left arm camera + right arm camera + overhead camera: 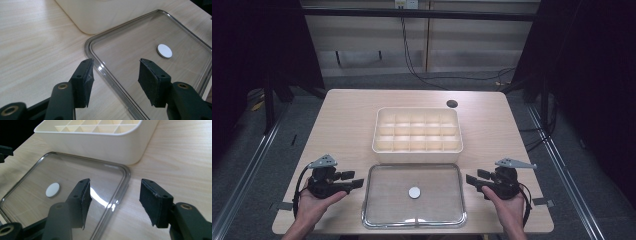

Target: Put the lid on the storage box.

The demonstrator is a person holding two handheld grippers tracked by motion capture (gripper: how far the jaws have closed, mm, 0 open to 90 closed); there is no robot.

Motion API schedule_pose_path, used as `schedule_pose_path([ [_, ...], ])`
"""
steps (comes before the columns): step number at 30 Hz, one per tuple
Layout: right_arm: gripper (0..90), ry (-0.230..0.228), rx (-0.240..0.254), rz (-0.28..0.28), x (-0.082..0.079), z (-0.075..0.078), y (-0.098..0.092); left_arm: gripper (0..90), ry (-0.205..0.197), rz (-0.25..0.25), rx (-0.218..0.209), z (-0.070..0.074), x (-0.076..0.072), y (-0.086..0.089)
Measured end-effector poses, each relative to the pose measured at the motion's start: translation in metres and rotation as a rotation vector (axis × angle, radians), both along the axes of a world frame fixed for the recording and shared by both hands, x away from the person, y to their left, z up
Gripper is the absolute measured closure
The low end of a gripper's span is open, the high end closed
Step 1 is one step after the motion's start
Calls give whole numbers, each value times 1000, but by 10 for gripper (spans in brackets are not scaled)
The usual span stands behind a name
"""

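Observation:
A clear rectangular tray (377,210) lies at the table's front middle, with a small white disc (414,192) on it. Behind it stands a cream box (417,151) divided into several compartments. My left gripper (358,179) hovers just left of the tray, jaws apart with nothing between them. In the left gripper view the gripper (114,82) straddles the tray rim (100,68), and the disc (164,50) lies beyond. My right gripper (470,181) hovers just right of the tray, jaws also apart and empty. In the right gripper view the gripper (114,201) is above the tray's corner (124,178), the disc (52,189) farther left.
The light wooden table (347,120) has bare room on both sides of the box. A dark round hole (452,103) sits at the back right. Black cables (412,65) trail on the floor behind the table.

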State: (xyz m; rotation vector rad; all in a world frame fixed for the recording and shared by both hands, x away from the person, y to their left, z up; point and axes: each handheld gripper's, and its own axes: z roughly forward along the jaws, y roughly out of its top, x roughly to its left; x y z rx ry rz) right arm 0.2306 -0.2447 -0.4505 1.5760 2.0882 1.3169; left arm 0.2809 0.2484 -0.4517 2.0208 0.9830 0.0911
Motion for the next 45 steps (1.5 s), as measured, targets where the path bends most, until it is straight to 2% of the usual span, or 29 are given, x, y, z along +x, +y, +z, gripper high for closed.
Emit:
schedule_pose_path([
  [1,404,4,7,16,6,3,3,479,-7,7,-19,2,2,-1],
  [3,383,6,14,23,11,3,6,490,-11,9,-21,-1,4,-2],
  [6,372,16,24,51,20,-2,11,491,9,7,-14,-8,5,-4],
  [7,373,9,7,43,22,-3,12,489,9,7,-14,-8,5,-4],
  [8,376,4,10,37,23,-5,13,488,10,5,-2,-10,5,-4],
  [9,381,5,17,41,25,-7,12,487,17,6,-8,-11,5,-4],
  [12,415,10,14,39,26,-10,11,477,28,12,0,-14,6,-2],
  [14,443,21,12,42,27,-15,11,478,50,19,29,-18,7,-4],
  [19,485,39,3,42,29,-23,11,461,59,3,42,-22,5,-9],
  [20,495,43,-5,41,29,-25,12,458,74,-3,47,-27,5,-10],
  [21,494,42,-14,43,30,-27,12,451,80,0,59,-29,6,-11],
  [26,474,69,-45,29,31,-35,13,440,94,9,67,-32,7,-11],
  [30,485,93,-50,36,32,-41,13,420,106,3,81,-36,7,-14],
  [36,504,87,-72,42,33,-43,17,419,121,-23,92,-38,8,-19],
  [39,517,79,-81,43,32,-43,17,445,122,-31,108,-39,7,-21],
  [45,528,62,-123,51,32,-45,21,504,114,-46,107,-39,5,-25],
])
